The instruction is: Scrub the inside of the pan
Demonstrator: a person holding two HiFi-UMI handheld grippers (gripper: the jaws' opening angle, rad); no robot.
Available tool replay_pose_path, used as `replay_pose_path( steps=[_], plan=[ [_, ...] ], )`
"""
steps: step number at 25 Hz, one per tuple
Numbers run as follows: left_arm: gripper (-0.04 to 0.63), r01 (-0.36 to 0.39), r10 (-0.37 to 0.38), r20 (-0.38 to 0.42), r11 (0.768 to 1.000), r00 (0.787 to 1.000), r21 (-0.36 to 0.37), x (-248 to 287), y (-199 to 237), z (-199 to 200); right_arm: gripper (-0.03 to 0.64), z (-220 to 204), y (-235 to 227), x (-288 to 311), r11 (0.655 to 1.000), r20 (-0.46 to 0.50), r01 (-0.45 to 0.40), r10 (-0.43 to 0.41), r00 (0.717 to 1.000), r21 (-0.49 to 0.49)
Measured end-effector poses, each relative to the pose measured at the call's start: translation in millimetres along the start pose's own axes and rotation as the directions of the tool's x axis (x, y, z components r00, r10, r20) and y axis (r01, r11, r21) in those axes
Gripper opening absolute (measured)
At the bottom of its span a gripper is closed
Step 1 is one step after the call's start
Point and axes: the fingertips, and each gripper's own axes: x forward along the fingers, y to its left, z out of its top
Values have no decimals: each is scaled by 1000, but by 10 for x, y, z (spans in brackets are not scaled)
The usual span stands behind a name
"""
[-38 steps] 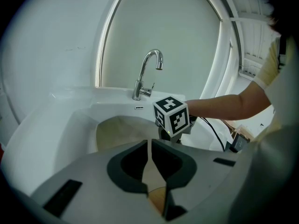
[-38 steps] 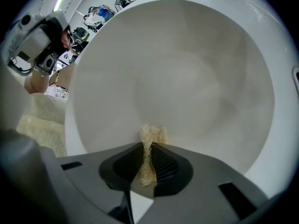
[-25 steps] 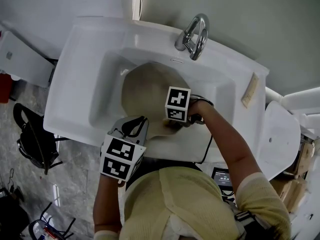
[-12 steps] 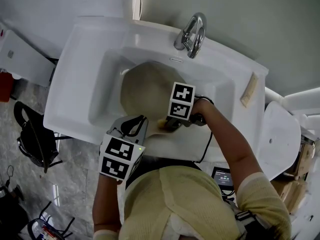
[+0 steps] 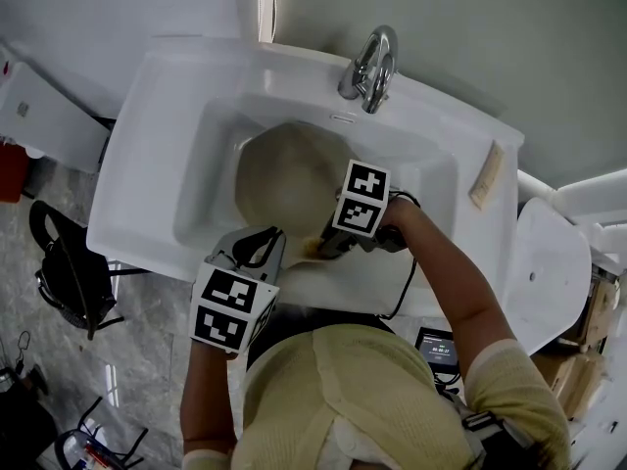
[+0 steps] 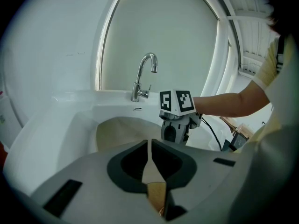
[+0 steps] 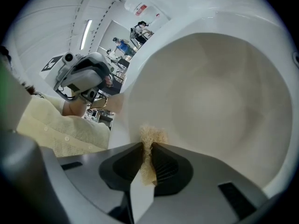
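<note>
A cream-coloured pan (image 5: 284,179) lies in the white sink (image 5: 167,164), its bowl facing up. My left gripper (image 5: 263,248) is at the pan's near edge, shut on the pan's thin beige handle (image 6: 152,171), which runs between the jaws in the left gripper view. My right gripper (image 5: 323,246) is shut on a tan fibrous scrubber (image 7: 150,136). The scrubber's tuft sticks out past the jaws and presses on the pan's inner wall (image 7: 219,101) near the front rim. The right gripper (image 6: 175,125) stands just beyond my left jaws (image 6: 149,146).
A chrome faucet (image 5: 370,62) rises at the back of the sink. A pale bar (image 5: 488,176) lies on the right ledge. A white fixture (image 5: 549,262) stands to the right, and a black chair (image 5: 69,282) on the floor to the left.
The right gripper has slid a little to the right along the pan's near side with the scrubber. The left gripper has stayed put on the handle.
</note>
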Motion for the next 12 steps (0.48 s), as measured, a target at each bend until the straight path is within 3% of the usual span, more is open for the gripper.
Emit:
replay_pose_path(
  steps=[12],
  plan=[
    [72, -11, 11, -24, 1000, 1000, -2, -54, 79, -102, 74, 91, 199, -85, 1000, 141, -7, 9, 990, -11]
  ],
)
